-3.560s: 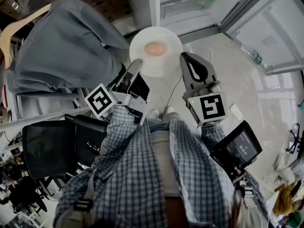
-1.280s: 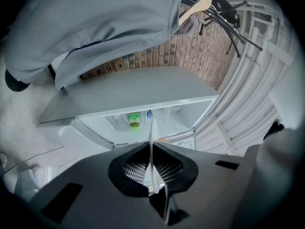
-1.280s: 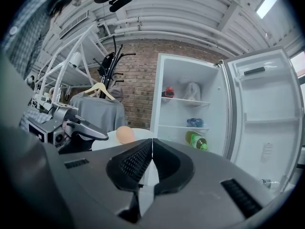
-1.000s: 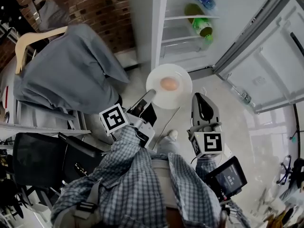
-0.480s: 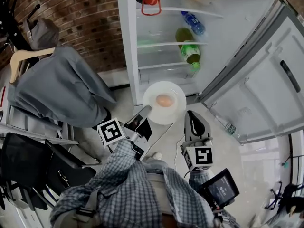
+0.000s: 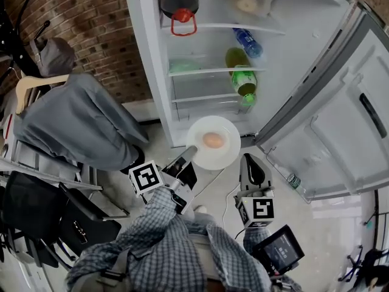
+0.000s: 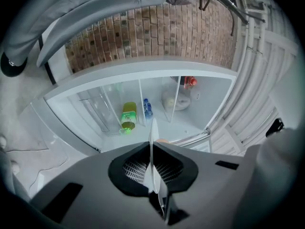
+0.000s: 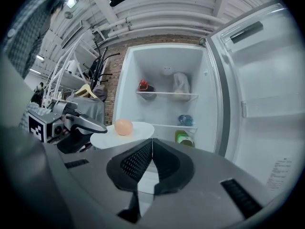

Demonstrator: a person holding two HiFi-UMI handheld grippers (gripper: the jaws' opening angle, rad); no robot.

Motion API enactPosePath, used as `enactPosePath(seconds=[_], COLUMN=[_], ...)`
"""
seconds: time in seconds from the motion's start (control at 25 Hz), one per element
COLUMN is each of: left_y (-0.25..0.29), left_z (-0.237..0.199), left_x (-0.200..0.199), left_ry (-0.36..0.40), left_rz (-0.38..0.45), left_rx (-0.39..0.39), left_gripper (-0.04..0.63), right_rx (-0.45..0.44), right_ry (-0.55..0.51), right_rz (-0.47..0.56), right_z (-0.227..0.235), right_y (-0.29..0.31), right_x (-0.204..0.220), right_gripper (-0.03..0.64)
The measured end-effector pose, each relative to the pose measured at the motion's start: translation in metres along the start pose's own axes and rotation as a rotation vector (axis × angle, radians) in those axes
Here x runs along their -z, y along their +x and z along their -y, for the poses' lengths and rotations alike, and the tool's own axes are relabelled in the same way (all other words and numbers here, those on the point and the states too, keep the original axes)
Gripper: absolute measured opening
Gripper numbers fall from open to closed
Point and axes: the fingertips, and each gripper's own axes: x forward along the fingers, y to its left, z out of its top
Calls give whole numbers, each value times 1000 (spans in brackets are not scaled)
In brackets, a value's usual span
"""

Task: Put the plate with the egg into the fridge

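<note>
A white plate (image 6: 214,152) with a brown egg (image 6: 212,140) on it hangs level in front of the open fridge (image 6: 200,53), near its lower shelves. My left gripper (image 6: 189,152) is shut on the plate's near-left rim. In the left gripper view the plate (image 7: 152,132) shows edge-on between the jaws of my left gripper (image 7: 153,144). My right gripper (image 6: 248,159) hovers just right of the plate, shut with nothing in it. In the right gripper view, beyond my right gripper (image 8: 152,142), the plate (image 8: 133,130) and egg (image 8: 123,126) show at the left.
The fridge shelves hold a green bottle (image 6: 243,78), a blue bottle (image 6: 247,40) and a dark jug with a red handle (image 6: 178,2). The fridge door (image 6: 340,120) stands open at the right. A grey jacket on a chair (image 6: 79,123) and a brick wall (image 6: 91,17) are to the left.
The plate with the egg has come closer to the open fridge, still gripped by the left gripper. More of the fridge's inside shows now. The right gripper stays shut beside the plate.
</note>
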Motion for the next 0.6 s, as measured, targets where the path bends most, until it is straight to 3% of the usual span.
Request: enactPosePath(seconds=[0.16, 0.36, 0.6], left_y=[11, 27, 49], left_z=[-6, -7, 0], left_x=[-5, -19, -36], left_ry=[-6, -10, 2], left_rz=[-10, -22, -67], left_rx=[-8, 3, 30], left_gripper=[18, 18, 18], right_rx=[10, 21, 37], right_ry=[2, 21, -12], right_rz=[-34, 65, 45], right_z=[7, 11, 16], right_y=[7, 29, 55], right_x=[7, -13, -25], right_gripper=[9, 8, 8])
